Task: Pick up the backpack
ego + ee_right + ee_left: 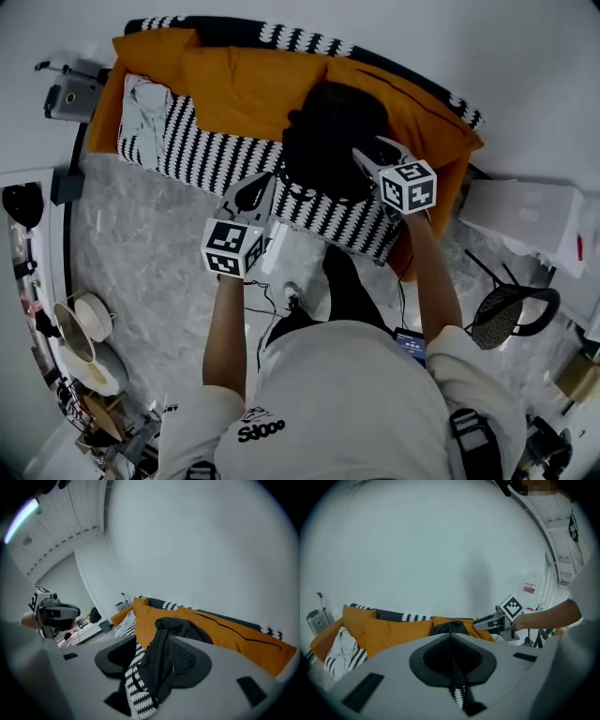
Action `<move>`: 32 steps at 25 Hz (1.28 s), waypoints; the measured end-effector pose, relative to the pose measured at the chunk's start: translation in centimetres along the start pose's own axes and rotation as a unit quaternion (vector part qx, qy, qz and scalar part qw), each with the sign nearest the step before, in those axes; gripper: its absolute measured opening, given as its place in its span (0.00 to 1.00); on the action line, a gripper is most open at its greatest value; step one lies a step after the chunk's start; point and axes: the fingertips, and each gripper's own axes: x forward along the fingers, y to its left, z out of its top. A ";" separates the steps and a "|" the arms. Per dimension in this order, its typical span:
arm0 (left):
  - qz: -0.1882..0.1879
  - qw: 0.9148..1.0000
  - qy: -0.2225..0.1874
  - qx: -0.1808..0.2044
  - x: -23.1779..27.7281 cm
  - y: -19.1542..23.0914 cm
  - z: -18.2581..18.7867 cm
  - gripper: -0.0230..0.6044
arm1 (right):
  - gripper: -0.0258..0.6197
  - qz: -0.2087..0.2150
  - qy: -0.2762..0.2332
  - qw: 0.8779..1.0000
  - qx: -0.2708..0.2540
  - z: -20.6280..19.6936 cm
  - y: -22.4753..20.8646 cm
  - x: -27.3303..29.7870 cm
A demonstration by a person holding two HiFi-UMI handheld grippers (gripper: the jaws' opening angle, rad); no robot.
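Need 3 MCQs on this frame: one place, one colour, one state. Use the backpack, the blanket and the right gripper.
1. Where is the backpack?
A. on the floor
B. on the bed
C. on a chair

2. What colour is the blanket?
A. orange
B. green
C. blue

3. What state is the right gripper in?
A. clamped on the backpack
B. fingers apart, gripping nothing
C. fingers shut, empty

Answers:
1 B: the head view shows it lying on the bed, against the blanket.
2 A: it is orange in all three views.
3 B: the right gripper view shows the fingers apart, with the backpack in the gap but not pressed.
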 end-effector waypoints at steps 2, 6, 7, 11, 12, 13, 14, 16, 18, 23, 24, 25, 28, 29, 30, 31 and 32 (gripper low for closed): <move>0.001 1.000 0.004 -0.006 1.3 0.1 -0.1 0.07 | 0.39 0.001 0.003 1.000 0.013 -0.4 -1.1 1.3; 0.006 1.000 0.018 -0.018 3.3 0.6 -0.9 0.07 | 0.41 0.009 0.018 1.000 0.023 -1.5 -3.0 3.8; 0.007 1.000 0.019 -0.020 3.8 0.7 -1.1 0.07 | 0.41 0.011 0.022 0.999 0.027 -1.9 -3.6 4.5; 0.017 0.999 0.023 -0.033 5.3 1.5 -2.0 0.07 | 0.42 0.014 0.033 0.998 0.052 -3.4 -5.5 6.7; 0.020 0.999 0.024 -0.037 5.6 1.7 -2.2 0.07 | 0.43 0.013 0.037 0.998 0.053 -3.7 -5.7 7.2; 0.022 0.999 0.025 -0.040 5.9 1.9 -2.3 0.07 | 0.44 0.012 0.040 0.998 0.052 -4.0 -5.8 7.6; 0.025 0.998 0.026 -0.043 6.1 2.1 -2.5 0.07 | 0.45 0.011 0.043 0.998 0.051 -4.3 -5.7 8.0; 0.028 0.998 0.030 -0.047 6.5 2.3 -2.8 0.07 | 0.46 0.008 0.045 0.997 0.054 -4.7 -5.5 8.8; 0.030 0.998 0.035 -0.051 6.9 2.4 -3.2 0.07 | 0.47 0.003 0.045 0.997 0.063 -5.1 -5.5 9.5; 0.037 0.996 0.044 -0.063 7.6 2.9 -4.3 0.07 | 0.48 -0.008 0.036 0.996 0.083 -5.7 -6.0 11.1; 0.037 0.996 0.044 -0.066 7.7 3.0 -4.3 0.07 | 0.48 -0.006 0.033 0.996 0.087 -5.7 -6.2 11.3; 0.038 0.996 0.043 -0.068 7.8 3.0 -4.3 0.07 | 0.48 -0.001 0.031 0.995 0.090 -5.7 -6.3 11.5; 0.035 0.996 0.044 -0.070 8.2 3.1 -4.5 0.07 | 0.48 0.029 0.026 0.995 0.092 -5.7 -6.1 12.1; 0.034 0.996 0.046 -0.071 8.4 3.2 -4.7 0.07 | 0.48 0.043 0.025 0.995 0.090 -5.7 -5.8 12.3; 0.034 0.996 0.047 -0.072 8.6 3.4 -4.9 0.07 | 0.48 0.057 0.025 0.994 0.086 -5.7 -5.6 12.5; 0.034 0.996 0.048 -0.074 8.7 3.5 -5.1 0.07 | 0.48 0.070 0.025 0.994 0.081 -5.7 -5.4 12.7; 0.034 0.995 0.049 -0.076 8.9 3.6 -5.3 0.07 | 0.48 0.081 0.026 0.993 0.078 -5.8 -5.3 12.9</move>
